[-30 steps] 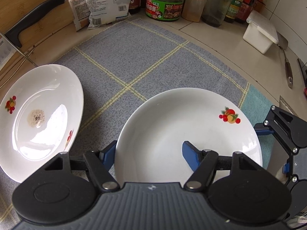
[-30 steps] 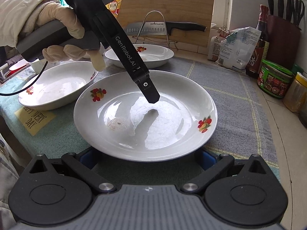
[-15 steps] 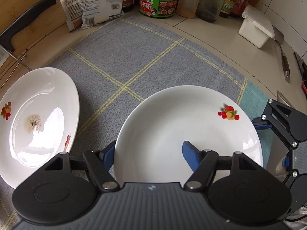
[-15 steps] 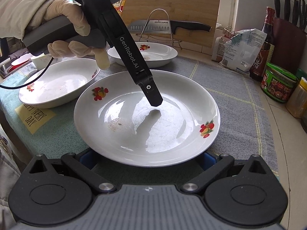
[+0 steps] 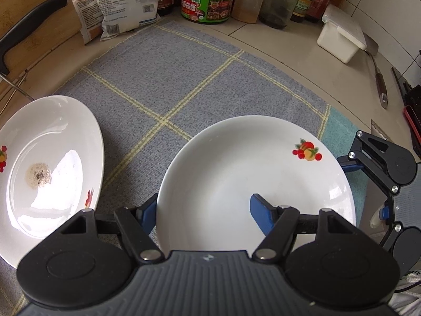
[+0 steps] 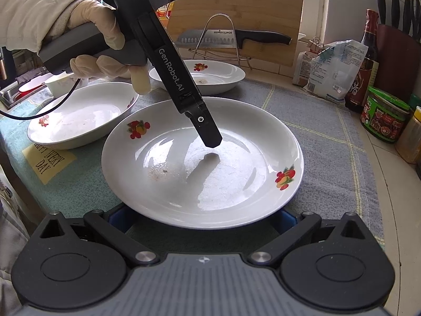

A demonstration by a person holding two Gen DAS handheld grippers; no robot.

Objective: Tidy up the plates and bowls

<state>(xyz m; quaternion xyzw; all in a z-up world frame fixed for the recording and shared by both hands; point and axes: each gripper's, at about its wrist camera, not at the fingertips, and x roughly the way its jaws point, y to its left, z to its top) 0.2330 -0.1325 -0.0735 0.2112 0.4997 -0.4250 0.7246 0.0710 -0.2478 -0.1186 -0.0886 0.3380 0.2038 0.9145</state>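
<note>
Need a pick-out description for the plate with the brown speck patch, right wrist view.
Start at the wooden board standing at the back, with the knife on its wire rack. Just in front of the rack, at the far edge of the grey mat, sits the plate. It is the farthest of three fruit-print dishes, with a brownish speck patch in its well.

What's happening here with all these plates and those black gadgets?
A person is tidying dishes with a hand-held gripper in each gloved hand. The left hand-held gripper straddles the rim of the front plate, one finger inside, one outside. The right hand-held gripper waits, open, at that plate's near edge. Two more plates sit behind on the cloth.
</note>
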